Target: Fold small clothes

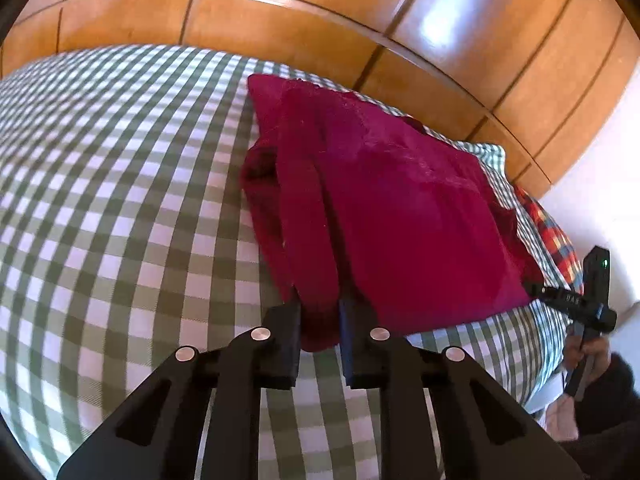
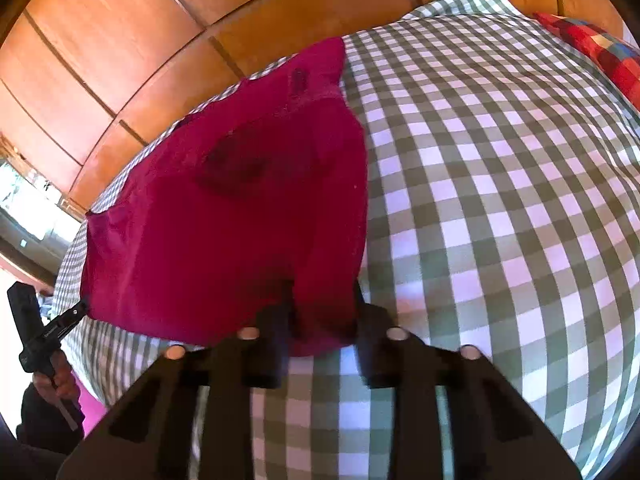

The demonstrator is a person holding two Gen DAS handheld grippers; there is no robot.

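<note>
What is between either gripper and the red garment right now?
Nothing visible. The left gripper and right gripper each already pinch a near corner of the red garment, which lies on the checked bedspread.

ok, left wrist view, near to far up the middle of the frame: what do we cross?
Left gripper, its fingers pinching the near edge of the red garment → the rest of the red garment spread on the checked bedspread → a strip of bedspread beyond it → wooden panel wall.
</note>
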